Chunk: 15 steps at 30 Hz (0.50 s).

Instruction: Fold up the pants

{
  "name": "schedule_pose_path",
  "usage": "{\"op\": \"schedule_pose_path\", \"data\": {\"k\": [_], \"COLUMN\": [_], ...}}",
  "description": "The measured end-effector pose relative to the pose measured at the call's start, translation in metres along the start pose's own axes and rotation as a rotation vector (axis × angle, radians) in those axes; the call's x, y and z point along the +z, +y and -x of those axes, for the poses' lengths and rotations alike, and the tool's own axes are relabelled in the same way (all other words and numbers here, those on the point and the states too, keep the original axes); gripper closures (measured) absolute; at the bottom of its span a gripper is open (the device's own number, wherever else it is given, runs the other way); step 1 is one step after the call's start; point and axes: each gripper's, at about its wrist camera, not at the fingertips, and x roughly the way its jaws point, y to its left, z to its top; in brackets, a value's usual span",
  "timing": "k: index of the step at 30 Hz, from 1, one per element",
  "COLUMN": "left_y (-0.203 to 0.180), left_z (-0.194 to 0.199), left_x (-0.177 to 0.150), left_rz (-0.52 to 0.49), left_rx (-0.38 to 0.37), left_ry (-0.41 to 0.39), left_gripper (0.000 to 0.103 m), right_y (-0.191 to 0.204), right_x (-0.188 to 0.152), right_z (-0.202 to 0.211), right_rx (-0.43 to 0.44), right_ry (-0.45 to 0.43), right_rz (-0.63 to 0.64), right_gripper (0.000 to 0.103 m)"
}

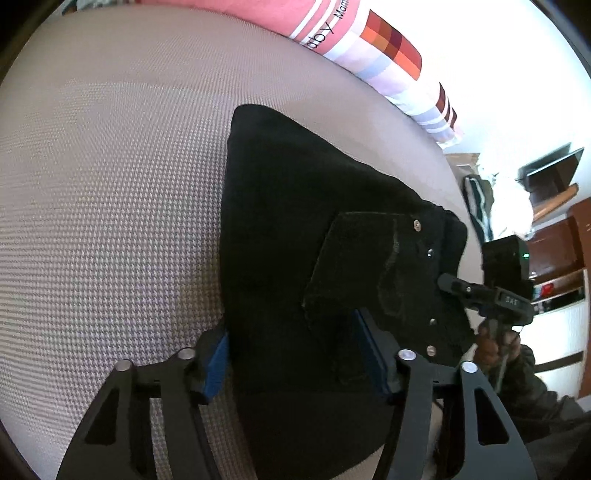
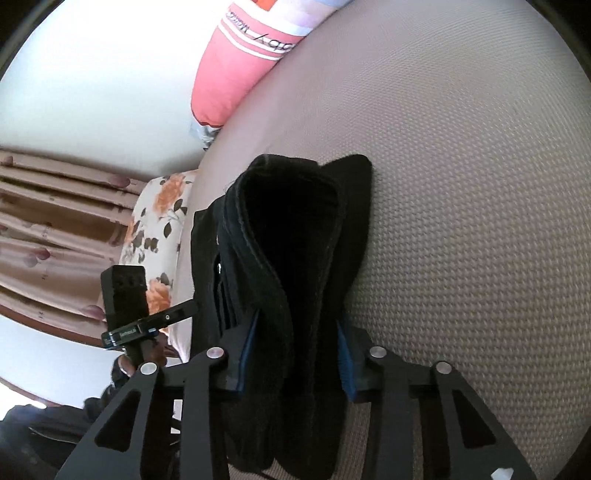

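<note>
- Black denim fills the middle of both my views: the pants (image 1: pixel 295 240) lie bunched on the pale woven mattress (image 1: pixel 110 184), running from frame centre down to the bottom edge in the left wrist view.
- My left gripper (image 1: pixel 295 354) stands with its blue pads wide apart, one pad at the left hem of the cloth, the other over the pocketed part; the fabric lies between them, but I see no squeeze on it.
- A back pocket (image 1: pixel 354 280) with small metal rivets (image 1: pixel 417 224) sits right of centre in the left wrist view; what it holds, if anything, I cannot tell.
- In the right wrist view the pants (image 2: pixel 295 258) rise as a thick folded roll between my right gripper (image 2: pixel 295 354); both blue pads press against the sides of the bundle, so I am clamped on it.
- The waistband opening (image 2: pixel 291 192) gapes dark at the top of that roll; its inside is too black to read.
- My other gripper shows at the right edge of the left wrist view and at the lower left of the right wrist view.
- A pink pillow (image 1: pixel 325 22) with lettering lies at the top of the frame, touching the mattress.
- A floral cushion (image 2: pixel 159 221) sits at left centre, with curtains (image 2: pixel 55 221) beside it.
</note>
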Motion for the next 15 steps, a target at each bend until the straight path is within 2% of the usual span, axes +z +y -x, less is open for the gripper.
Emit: {"op": "schedule_pose_path", "data": {"k": [5,12,15], "left_y": [-0.007,-0.027,-0.036], "left_z": [-0.002,0.000,0.003], "left_x": [-0.001,-0.005,-0.007], "left_rz": [-0.015,-0.079,-0.117], "left_rx": [0.074,0.187,0.221], "left_ry": [-0.036,-0.082,-0.102], "left_gripper": [0.064,0.082,0.086], "right_y": [0.009,0.041,0.054], "right_x": [-0.006,-0.008,-0.008], "right_z": [0.000,0.002,0.003], "right_rx": [-0.035,-0.157,-0.171], "right_ry": [-0.039,-0.063,-0.076], "right_rz": [-0.007,0.052,0.083], "right_gripper": [0.074,0.078,0.080]}}
